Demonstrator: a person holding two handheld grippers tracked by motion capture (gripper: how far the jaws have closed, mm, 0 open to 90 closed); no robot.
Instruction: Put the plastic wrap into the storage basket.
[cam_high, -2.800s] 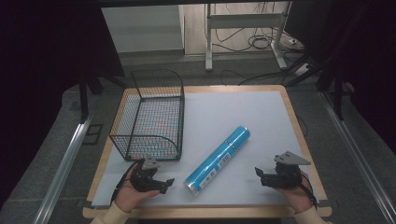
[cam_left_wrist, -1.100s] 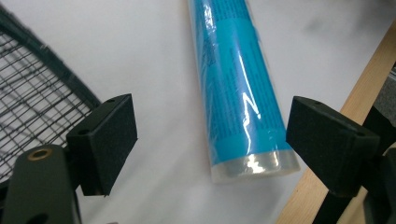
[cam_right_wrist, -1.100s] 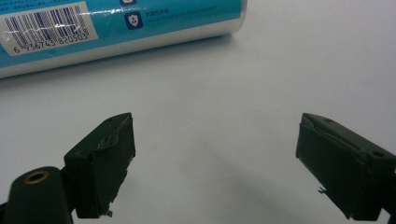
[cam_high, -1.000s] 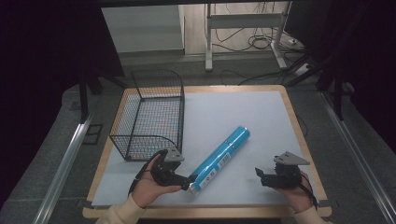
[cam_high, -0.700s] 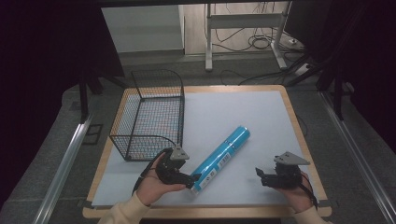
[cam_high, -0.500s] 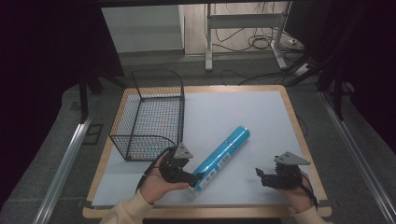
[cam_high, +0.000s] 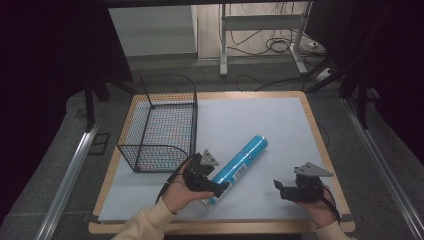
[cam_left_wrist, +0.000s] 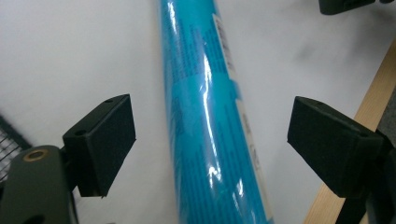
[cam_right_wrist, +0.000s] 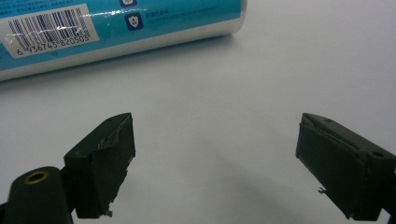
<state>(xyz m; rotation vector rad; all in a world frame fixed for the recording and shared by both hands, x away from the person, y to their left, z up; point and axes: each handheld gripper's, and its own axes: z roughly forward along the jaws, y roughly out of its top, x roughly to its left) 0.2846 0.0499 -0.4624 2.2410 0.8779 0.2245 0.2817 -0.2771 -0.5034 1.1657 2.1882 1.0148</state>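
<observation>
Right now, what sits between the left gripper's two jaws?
The blue tube runs lengthwise between the open jaws of the left gripper, with white mat either side, touching neither jaw, as the left gripper view shows.

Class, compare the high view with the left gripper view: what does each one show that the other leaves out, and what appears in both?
High view alone: the whole wire basket, the right gripper and both hands.

Left gripper view alone: the left gripper jaws standing open either side of the blue tube, clear of it, plus its shiny wrapper up close.

Both: the tube, the white table and its wooden edge.
</observation>
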